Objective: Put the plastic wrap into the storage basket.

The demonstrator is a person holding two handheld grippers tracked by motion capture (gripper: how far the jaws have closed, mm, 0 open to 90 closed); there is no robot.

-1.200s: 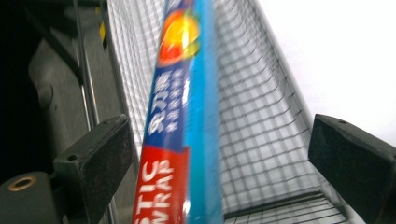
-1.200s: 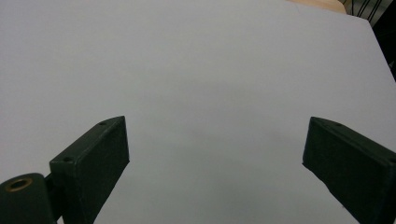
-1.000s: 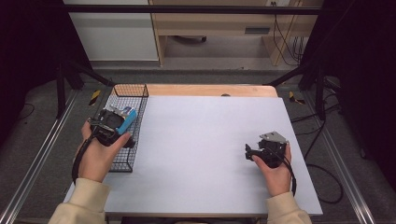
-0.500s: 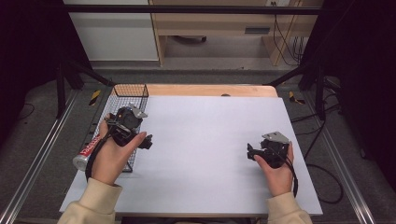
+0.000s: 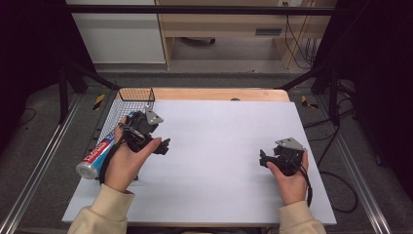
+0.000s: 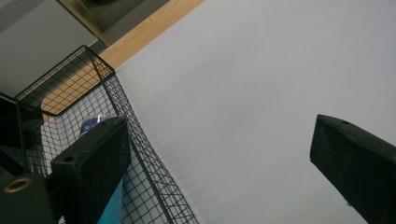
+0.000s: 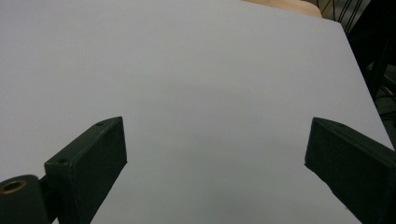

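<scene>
The can (image 5: 97, 155) lies on its side in the wire basket (image 5: 127, 95) at the table's left edge. Its long axis runs diag., near-left to far-right: silver end pokes out over the basket's near end toward the person, far end is hidden behind the left gripper (image 5: 163, 146) and hand. Red label w/ white lettering, blue band further up (text too small to read). In the left gripper view a bit of the can (image 6: 93, 125) shows thru the mesh, just beside the left-hand jaw.

Left gripper sits just right of the basket, over the white surface (image 5: 224, 146); jaws spread wide, nothing btwn them. It's near the can but not touching it. Right gripper (image 5: 263, 159) hovers low over the table's right side, well apart from the can, jaws also wide apart and empty; the right gripper view has plain white surface (image 7: 196, 84) btwn them.

Surface: a white sheet covering most of a wooden tabletop (image 5: 214, 94), wood strip bare along the far edge. Room: grey floor, metal rails either side, white cabinet (image 5: 122, 34) and a wooden unit beyond, cables on the right, dark surroundings.
</scene>
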